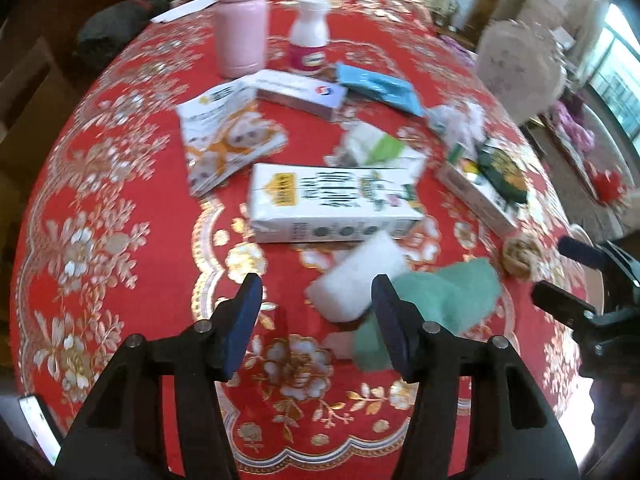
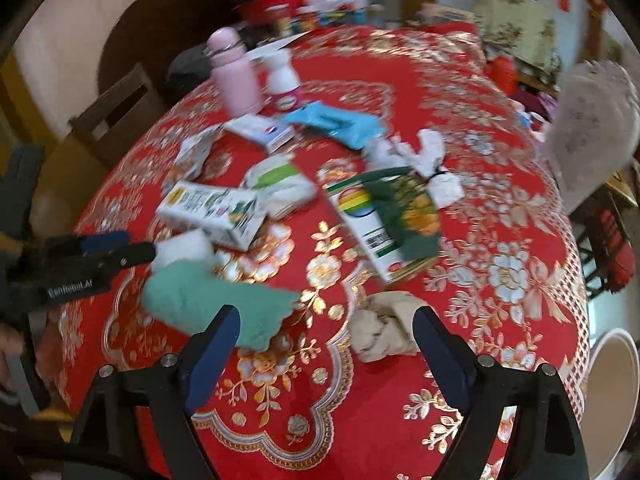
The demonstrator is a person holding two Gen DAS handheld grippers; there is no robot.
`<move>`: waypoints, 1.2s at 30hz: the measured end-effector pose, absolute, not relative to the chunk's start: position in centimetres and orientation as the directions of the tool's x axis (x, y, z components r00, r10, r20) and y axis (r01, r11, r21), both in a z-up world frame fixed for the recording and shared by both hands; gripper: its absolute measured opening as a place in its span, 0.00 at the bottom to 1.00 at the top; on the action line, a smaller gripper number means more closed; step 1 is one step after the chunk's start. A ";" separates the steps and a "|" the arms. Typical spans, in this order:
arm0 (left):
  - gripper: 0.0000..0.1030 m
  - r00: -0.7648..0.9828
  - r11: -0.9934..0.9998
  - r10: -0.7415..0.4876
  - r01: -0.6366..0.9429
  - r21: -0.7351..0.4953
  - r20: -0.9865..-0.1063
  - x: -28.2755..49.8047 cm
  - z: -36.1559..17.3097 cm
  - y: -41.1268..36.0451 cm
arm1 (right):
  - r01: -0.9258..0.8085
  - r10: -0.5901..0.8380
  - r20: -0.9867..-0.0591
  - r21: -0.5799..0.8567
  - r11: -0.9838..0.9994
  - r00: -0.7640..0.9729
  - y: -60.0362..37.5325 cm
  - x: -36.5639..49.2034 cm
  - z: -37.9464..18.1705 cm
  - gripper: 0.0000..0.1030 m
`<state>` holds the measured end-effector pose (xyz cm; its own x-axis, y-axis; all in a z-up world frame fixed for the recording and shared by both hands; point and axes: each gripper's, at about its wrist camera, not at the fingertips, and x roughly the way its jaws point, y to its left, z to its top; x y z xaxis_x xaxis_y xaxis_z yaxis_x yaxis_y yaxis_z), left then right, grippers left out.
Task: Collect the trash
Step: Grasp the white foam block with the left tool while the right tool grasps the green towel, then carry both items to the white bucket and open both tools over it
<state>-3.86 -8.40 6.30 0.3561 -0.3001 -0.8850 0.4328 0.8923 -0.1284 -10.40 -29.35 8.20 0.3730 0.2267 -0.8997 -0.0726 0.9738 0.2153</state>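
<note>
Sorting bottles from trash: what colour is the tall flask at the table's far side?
Pale pink flask, clearest in the left wrist view.

Motion blur smears the print on the milk carton (image 1: pixel 332 204); the white bin (image 2: pixel 612 396) is cut off.

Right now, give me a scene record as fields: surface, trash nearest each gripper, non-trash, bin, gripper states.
surface: red floral tablecloth
near left gripper: white foam block, green cloth
near right gripper: crumpled beige paper
other trash: white carton, blue wrapper
non-trash: pink flask, white bottle
bin: white rim at the table edge, contents hidden
grippers: both open, nothing held
</note>
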 end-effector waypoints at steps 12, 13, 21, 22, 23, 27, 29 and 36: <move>0.29 0.237 0.860 -0.279 0.493 -0.133 -0.931 -2.3 4.5 -11.5 | -0.181 0.309 -0.895 0.262 0.948 0.321 -31.1 -10.7 7.7 0.84; 0.27 0.230 0.858 -0.283 0.495 -0.138 -0.931 -2.4 4.5 -11.5 | -0.188 0.312 -0.895 0.263 0.946 0.318 -30.9 -10.7 7.7 0.84; 0.17 0.215 0.860 -0.334 0.467 -0.204 -0.918 -1.3 5.8 -7.9 | -0.282 0.397 -0.876 0.321 0.904 0.275 -26.2 -9.1 6.8 0.84; 0.17 0.220 0.861 -0.336 0.466 -0.204 -0.916 -1.2 6.2 -7.4 | -0.302 0.400 -0.877 0.318 0.899 0.267 -25.6 -8.8 6.7 0.84; 0.17 0.222 0.861 -0.337 0.467 -0.204 -0.915 -1.1 6.4 -6.9 | -0.342 0.406 -0.876 0.310 0.887 0.261 -24.7 -8.5 6.7 0.84; 0.17 0.224 0.849 -0.347 0.487 -0.204 -0.910 -1.1 7.3 -5.1 | -0.442 0.392 -0.890 0.262 0.858 0.234 -22.0 -7.6 5.6 0.89; 0.17 0.234 0.849 -0.342 0.491 -0.193 -0.910 -1.2 7.4 -4.8 | -0.458 0.372 -0.909 0.254 0.852 0.188 -21.0 -7.2 4.1 0.88; 0.17 0.250 0.859 -0.347 0.472 -0.199 -0.904 -1.5 8.4 -5.6 | -0.344 0.469 -0.864 0.391 0.854 0.182 -22.5 -8.6 4.3 0.38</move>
<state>-1.48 -5.60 8.43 0.2504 -0.3472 -0.9037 0.4722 0.8587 -0.1991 -8.56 -22.45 4.31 0.1823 0.4692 -0.8641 -0.3440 0.8537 0.3910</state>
